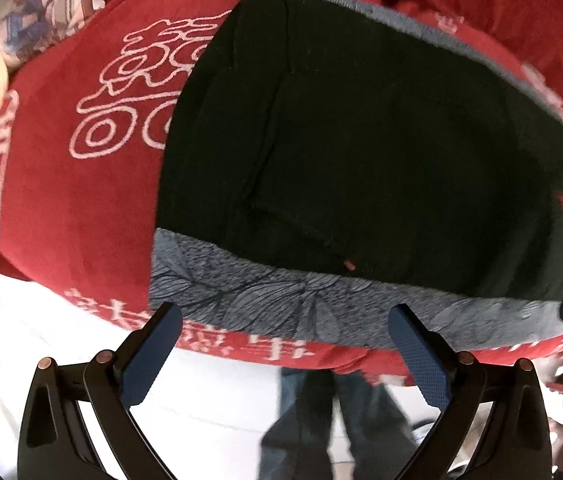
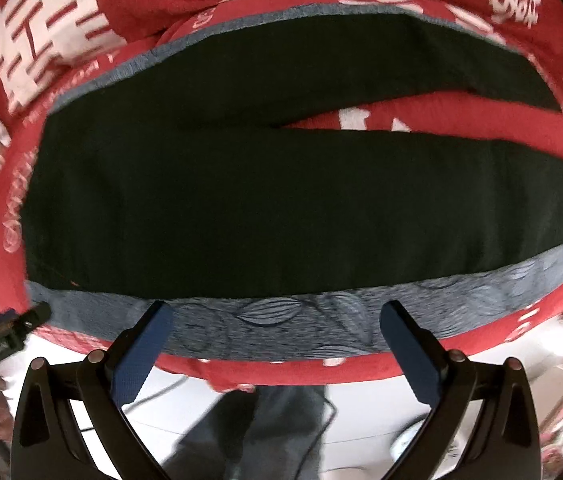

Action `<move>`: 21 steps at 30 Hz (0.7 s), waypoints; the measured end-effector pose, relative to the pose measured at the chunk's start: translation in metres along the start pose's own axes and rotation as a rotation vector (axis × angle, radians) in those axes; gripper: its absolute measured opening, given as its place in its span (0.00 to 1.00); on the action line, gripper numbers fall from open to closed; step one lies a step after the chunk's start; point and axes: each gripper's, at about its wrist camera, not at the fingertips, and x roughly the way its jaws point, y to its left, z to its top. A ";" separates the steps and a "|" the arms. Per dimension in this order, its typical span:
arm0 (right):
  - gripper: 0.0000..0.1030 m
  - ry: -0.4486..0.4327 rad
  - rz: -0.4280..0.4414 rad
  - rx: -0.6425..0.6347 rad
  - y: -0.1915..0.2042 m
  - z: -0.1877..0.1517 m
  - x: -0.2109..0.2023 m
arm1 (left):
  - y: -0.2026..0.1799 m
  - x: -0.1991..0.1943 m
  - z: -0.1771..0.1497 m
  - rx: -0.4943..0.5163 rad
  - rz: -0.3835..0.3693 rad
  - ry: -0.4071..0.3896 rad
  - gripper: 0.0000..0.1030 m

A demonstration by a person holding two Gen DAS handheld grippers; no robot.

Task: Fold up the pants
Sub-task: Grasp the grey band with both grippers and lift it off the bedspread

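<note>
Ahead of both tools, black pants [image 2: 281, 208] lie flat on the red bedspread [image 1: 81, 220], long axis crosswise, grey patterned side stripe [image 2: 281, 320] nearest. Left tool [image 1: 285, 320] and right tool [image 2: 277, 316] are both spread, holding nothing, equally near. Bedspread lettering reads "HE BIGDAY".

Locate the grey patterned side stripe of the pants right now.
In both wrist views the grey patterned stripe runs along the near edge of the black pants, on the red bedspread, just ahead of each open hand-held gripper.
</note>
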 end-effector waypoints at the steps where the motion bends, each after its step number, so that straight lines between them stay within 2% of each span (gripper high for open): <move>1: 1.00 0.009 0.058 0.023 -0.003 -0.001 0.001 | 0.004 0.000 -0.001 -0.012 -0.034 -0.007 1.00; 3: 0.98 0.018 0.196 0.065 -0.008 -0.004 0.004 | 0.012 0.002 -0.005 -0.027 -0.104 -0.015 1.00; 4: 0.96 0.041 0.299 0.095 -0.011 -0.009 0.010 | 0.015 0.004 -0.007 -0.031 -0.130 -0.017 1.00; 6: 0.81 0.105 0.488 0.150 -0.013 -0.019 0.027 | 0.023 0.009 -0.014 -0.042 -0.197 -0.014 1.00; 7: 0.68 0.138 0.560 0.174 -0.013 -0.024 0.036 | 0.026 0.012 -0.017 -0.050 -0.227 -0.011 1.00; 8: 0.64 0.173 0.619 0.198 -0.012 -0.031 0.048 | 0.029 0.015 -0.020 -0.063 -0.257 -0.007 1.00; 10: 0.64 0.226 0.684 0.212 -0.007 -0.046 0.073 | 0.038 0.023 -0.028 -0.095 -0.328 0.010 1.00; 14: 0.64 0.270 0.787 0.248 0.001 -0.061 0.106 | 0.047 0.039 -0.040 -0.139 -0.449 0.042 1.00; 18: 0.64 0.246 0.837 0.312 0.006 -0.058 0.127 | 0.048 0.061 -0.046 -0.191 -0.543 0.084 1.00; 21: 0.64 0.166 0.896 0.321 0.011 -0.039 0.109 | 0.043 0.065 -0.042 -0.218 -0.567 0.083 1.00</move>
